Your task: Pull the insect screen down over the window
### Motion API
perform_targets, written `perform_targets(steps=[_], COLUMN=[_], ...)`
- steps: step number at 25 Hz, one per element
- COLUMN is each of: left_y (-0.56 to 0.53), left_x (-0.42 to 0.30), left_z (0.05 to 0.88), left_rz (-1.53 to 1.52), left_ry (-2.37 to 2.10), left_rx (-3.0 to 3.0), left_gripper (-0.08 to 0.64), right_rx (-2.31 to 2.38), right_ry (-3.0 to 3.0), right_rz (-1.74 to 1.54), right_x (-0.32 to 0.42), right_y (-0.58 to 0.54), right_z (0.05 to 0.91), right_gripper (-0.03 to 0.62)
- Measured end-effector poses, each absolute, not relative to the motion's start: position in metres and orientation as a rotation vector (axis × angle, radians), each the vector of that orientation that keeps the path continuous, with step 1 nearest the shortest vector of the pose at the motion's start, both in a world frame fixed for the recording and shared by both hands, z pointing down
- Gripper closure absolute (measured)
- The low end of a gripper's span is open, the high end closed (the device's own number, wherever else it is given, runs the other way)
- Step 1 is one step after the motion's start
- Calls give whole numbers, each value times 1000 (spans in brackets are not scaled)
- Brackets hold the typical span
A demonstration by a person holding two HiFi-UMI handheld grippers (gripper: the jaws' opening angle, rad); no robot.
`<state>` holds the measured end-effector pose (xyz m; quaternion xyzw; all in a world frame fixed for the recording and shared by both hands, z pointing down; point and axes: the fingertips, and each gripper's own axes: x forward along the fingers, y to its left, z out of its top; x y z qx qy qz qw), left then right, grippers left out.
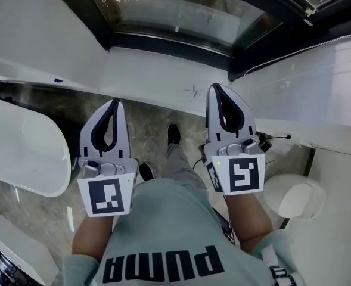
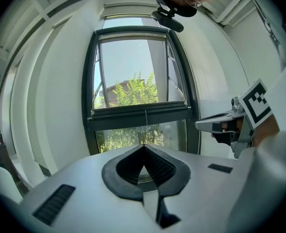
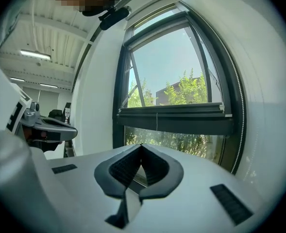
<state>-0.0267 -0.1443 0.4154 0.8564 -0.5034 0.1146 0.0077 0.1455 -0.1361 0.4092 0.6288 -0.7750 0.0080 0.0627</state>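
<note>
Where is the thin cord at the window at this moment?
In the left gripper view the thin cord hangs from the middle of the dark window crossbar, just above the tips of the shut left claw.

The left gripper (image 1: 113, 103) and the right gripper (image 1: 214, 88) are pale grey with black ribbed pads (image 2: 155, 166) and black-and-white square markers (image 1: 108, 196), the window frame (image 2: 90, 81) is black, the shirt (image 1: 175, 219) is pale green, and the floor (image 1: 148, 124) is marbled grey-brown.

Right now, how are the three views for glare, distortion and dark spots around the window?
Head view: no glare, the window dark and cropped at the top edge. Left gripper view: strong fisheye bows its frame; bright sky backlights it. Right gripper view: same bowing, black corners.
</note>
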Motion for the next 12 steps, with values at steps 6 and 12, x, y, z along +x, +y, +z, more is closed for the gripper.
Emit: perform_targets(steps=[6,12], left_y=[-63,4], left_x=[-89,-136], left_z=[412,407], left_rz=[322,271], left_ry=[-1556,-1534], left_rx=[2699,2696], left_gripper=[548,548], right_rx=[1921,1914], right_ry=[-2349,-2365], right_rz=[26,33], right_x=[79,23], right_y=[-45,31], right_z=[404,392], right_gripper=[585,585])
